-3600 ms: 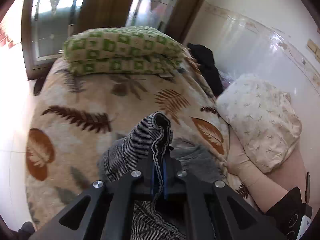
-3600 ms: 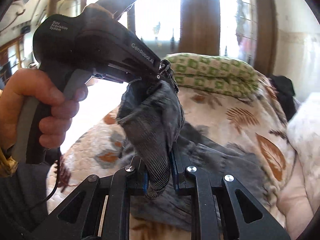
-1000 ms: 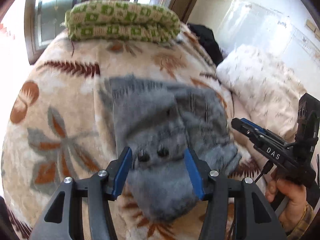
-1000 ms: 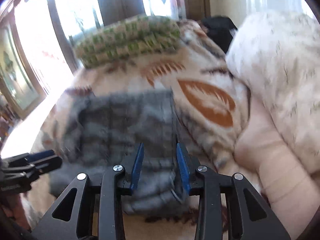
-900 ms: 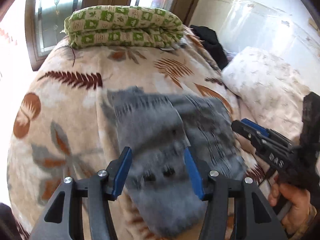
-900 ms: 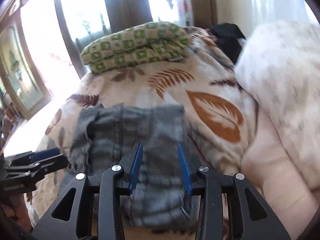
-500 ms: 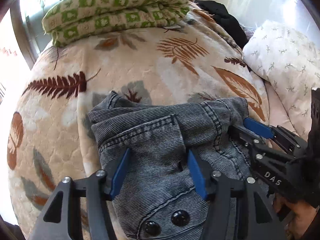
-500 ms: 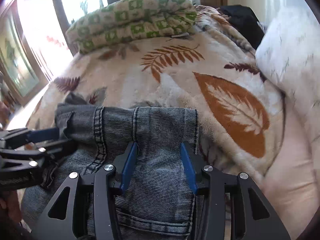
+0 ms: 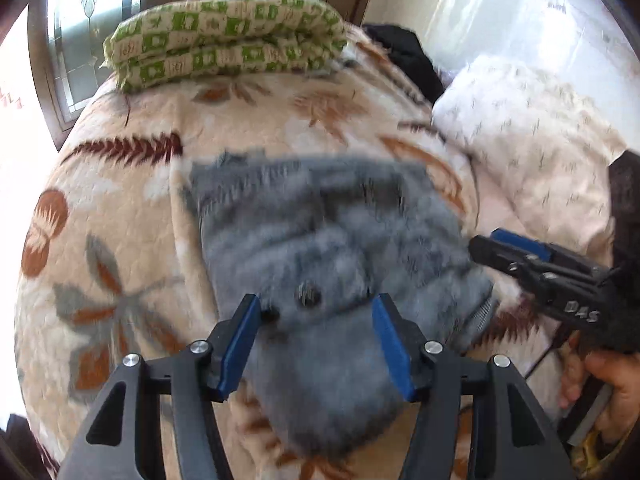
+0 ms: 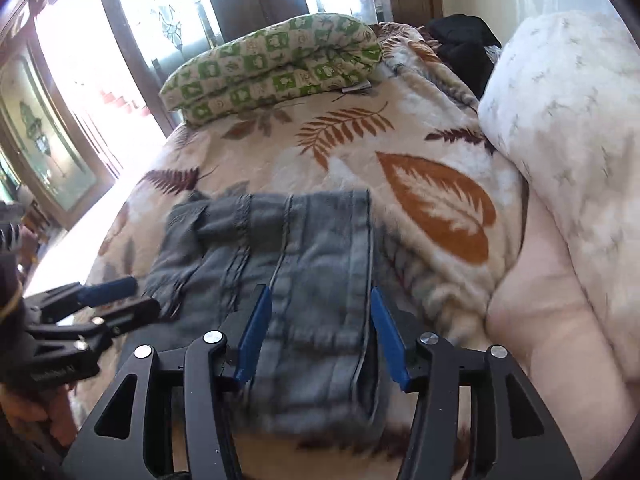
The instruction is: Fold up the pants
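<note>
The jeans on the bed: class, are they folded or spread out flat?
Folded. The jeans lie as a compact layered bundle on the blanket, with no legs stretched out; both grippers are open above them.

Grey pants [image 9: 328,248] motion-blurred in the left wrist view, seams and buttons smeared; near edge hidden behind the left gripper [image 9: 316,344] fingers. Right gripper [image 9: 516,252] cut off at the right edge, jaw spacing unclear there. Near hem of pants [image 10: 304,280] blurred, partly covered by the right gripper [image 10: 320,332] frame.
</note>
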